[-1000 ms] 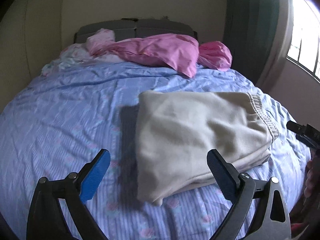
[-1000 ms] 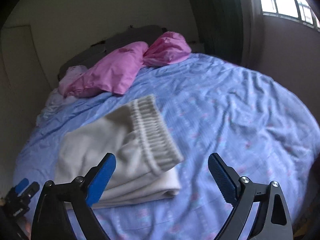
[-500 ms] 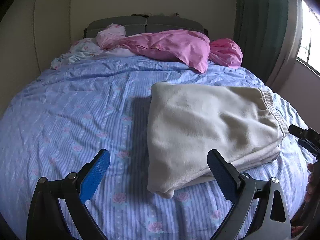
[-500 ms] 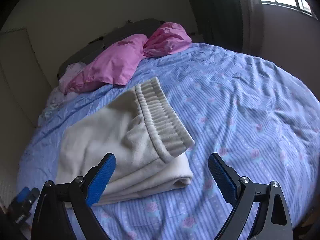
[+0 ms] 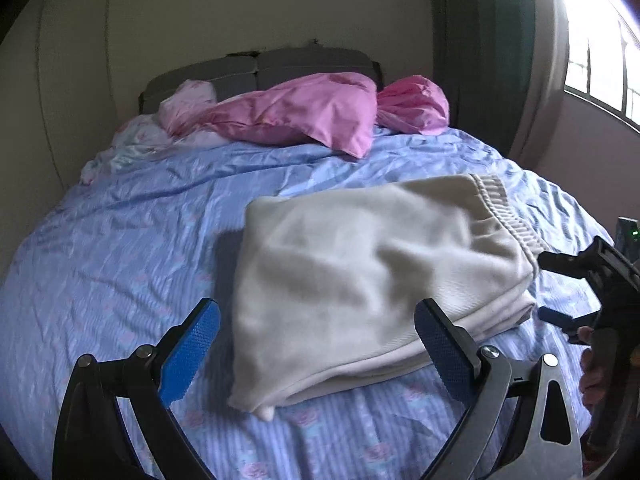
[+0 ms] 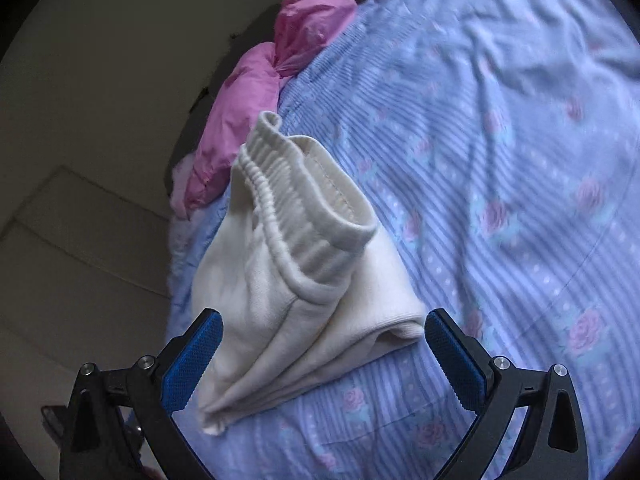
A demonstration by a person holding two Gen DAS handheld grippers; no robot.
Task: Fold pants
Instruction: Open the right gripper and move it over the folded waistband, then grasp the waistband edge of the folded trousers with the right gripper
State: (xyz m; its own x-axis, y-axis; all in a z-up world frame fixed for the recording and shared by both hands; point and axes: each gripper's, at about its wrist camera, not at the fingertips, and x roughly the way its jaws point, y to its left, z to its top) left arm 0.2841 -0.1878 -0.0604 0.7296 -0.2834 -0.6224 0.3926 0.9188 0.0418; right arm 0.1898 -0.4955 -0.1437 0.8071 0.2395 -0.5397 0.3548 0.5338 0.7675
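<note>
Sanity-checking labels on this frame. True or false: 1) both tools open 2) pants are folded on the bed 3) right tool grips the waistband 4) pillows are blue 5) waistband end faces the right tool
1) Left tool and right tool are open: true.
2) Pants lie folded on the bed: true.
3) Right tool grips the waistband: false, it holds nothing.
4) Pillows are blue: false, they are pink; the sheet is blue.
5) Waistband end faces the right tool: true.

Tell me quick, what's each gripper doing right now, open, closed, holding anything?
Left gripper: open, holding nothing, above the folded cream pants.
Right gripper: open, holding nothing, jaws spread at the pants' waistband end.
</note>
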